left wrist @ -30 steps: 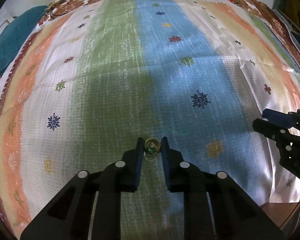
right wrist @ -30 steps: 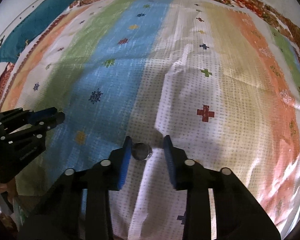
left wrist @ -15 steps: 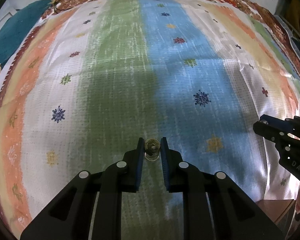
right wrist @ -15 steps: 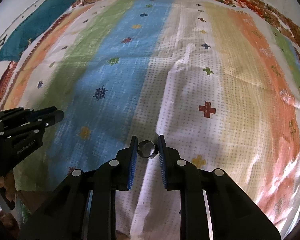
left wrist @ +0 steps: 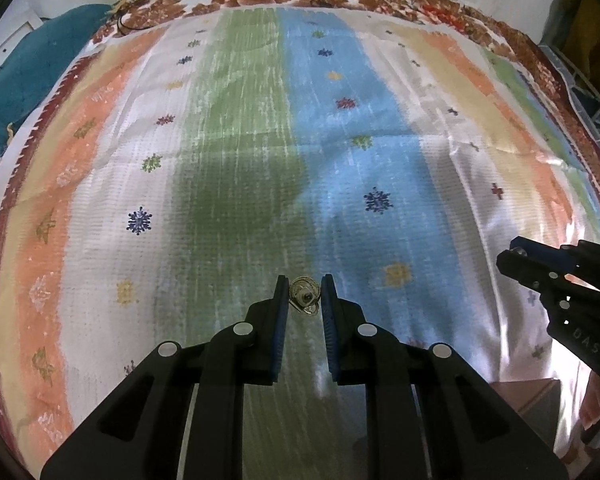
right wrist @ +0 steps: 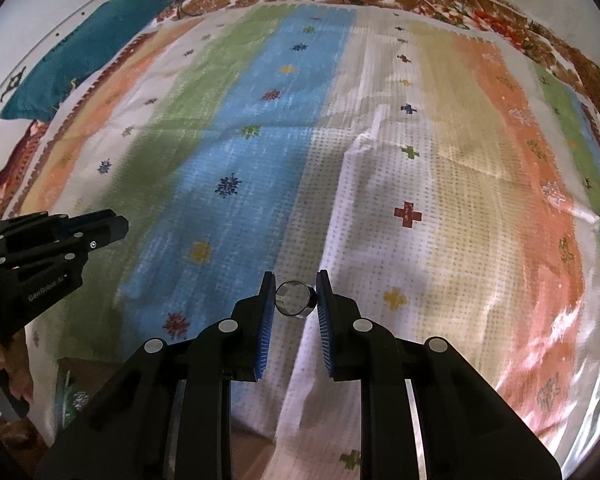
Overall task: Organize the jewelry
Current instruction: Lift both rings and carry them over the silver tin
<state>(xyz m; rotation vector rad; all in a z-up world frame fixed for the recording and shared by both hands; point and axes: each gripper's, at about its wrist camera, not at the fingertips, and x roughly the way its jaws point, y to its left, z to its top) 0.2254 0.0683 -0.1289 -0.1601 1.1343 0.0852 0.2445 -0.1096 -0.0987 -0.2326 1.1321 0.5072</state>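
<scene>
The silver ring (right wrist: 294,298) now sits pinched in the right gripper (right wrist: 293,292), which has closed on it. The left gripper (left wrist: 304,294) clamps what looks like a gold ring (left wrist: 305,295). Both have lifted clear of the cloth (left wrist: 240,160), ready for sorting.

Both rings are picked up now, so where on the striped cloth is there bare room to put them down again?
Nearly all the striped cloth is bare: green and blue stripes ahead of the left hand-held gripper, white and tan stripes ahead of the right hand-held gripper. Crowded only between the two, near the front edge.
</scene>
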